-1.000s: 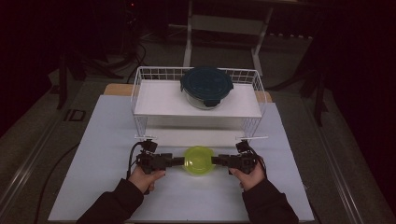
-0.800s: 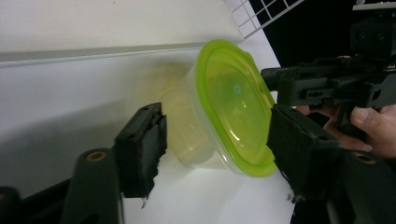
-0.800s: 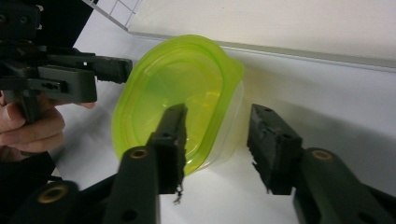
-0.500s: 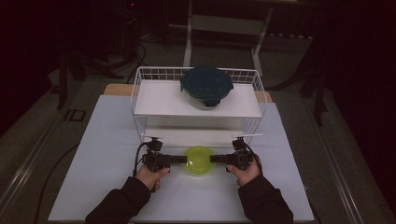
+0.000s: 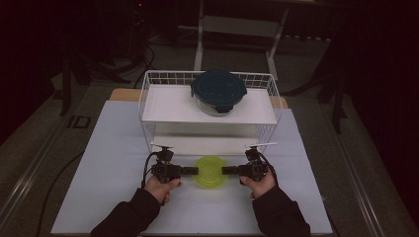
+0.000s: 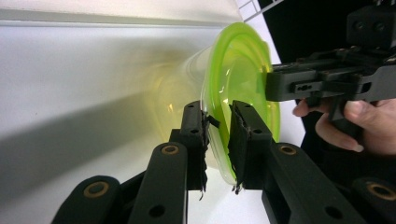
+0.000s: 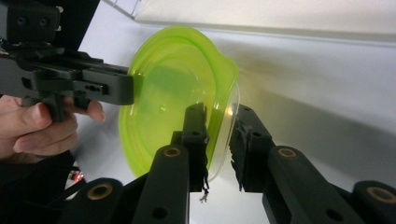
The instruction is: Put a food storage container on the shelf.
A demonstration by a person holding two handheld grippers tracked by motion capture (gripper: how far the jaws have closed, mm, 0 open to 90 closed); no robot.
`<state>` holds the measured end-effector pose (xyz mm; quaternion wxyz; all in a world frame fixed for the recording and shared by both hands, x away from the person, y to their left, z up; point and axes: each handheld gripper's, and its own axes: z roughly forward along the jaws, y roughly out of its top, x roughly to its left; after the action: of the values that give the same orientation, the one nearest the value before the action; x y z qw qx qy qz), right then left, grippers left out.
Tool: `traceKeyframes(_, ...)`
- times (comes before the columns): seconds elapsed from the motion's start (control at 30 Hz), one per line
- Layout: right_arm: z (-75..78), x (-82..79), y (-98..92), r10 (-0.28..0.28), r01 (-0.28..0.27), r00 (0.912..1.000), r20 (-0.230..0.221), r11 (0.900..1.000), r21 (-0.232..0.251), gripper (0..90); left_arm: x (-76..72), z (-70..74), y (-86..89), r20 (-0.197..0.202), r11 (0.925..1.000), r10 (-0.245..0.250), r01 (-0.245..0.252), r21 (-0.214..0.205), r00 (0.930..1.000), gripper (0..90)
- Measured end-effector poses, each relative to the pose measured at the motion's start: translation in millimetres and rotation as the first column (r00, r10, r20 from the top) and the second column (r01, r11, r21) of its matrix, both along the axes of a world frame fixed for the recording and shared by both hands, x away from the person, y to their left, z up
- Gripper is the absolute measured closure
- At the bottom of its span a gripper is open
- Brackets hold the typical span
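A clear round container with a lime-green lid (image 5: 211, 171) sits on the white table in front of the rack. My left gripper (image 5: 196, 171) comes at it level from the left and my right gripper (image 5: 223, 171) from the right. In the left gripper view the lid's rim (image 6: 238, 70) runs between my left gripper (image 6: 218, 121) pads, which have just been closing and now pinch it. In the right gripper view my right gripper (image 7: 219, 123) has likewise just been closing, and its pads clamp the opposite rim (image 7: 173, 79).
A white wire rack (image 5: 148, 98) stands just behind the container. A dark teal-lidded glass bowl (image 5: 218, 92) rests on its top shelf, and its lower shelf (image 5: 207, 144) lies close behind my grippers. The white table (image 5: 108, 163) stretches out to both sides.
Both grippers have edged inward to the container's two sides. The container itself has stayed where it was, as have the rack and bowl.
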<state>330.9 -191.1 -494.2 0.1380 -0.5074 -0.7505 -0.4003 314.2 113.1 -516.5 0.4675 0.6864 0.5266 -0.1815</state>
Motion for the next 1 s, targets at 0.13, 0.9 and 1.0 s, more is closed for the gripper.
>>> traceKeyframes(0.13, 2.0, -5.3, 0.6, -0.002, 0.002, 1.0000, -0.004, 0.9999, 0.012, 79.4, -4.6, 3.6, -1.1, 0.018, 0.9995, -0.010, 0.010, 0.029, 0.9998, 77.3)
traceKeyframes(0.9, 39.2, -31.2, -1.2, 0.004, -0.003, 0.9931, 0.117, 1.0000, -0.002, 80.8, -21.5, 51.0, -0.7, 0.113, 0.9983, -0.050, 0.047, 0.034, 0.9923, 80.5)
traceKeyframes(1.0, 44.4, -33.5, -0.9, 0.005, -0.005, 0.9920, 0.126, 1.0000, -0.002, 80.8, -23.7, 56.8, 0.1, 0.124, 0.9984, -0.051, 0.048, 0.030, 0.9909, 80.6)
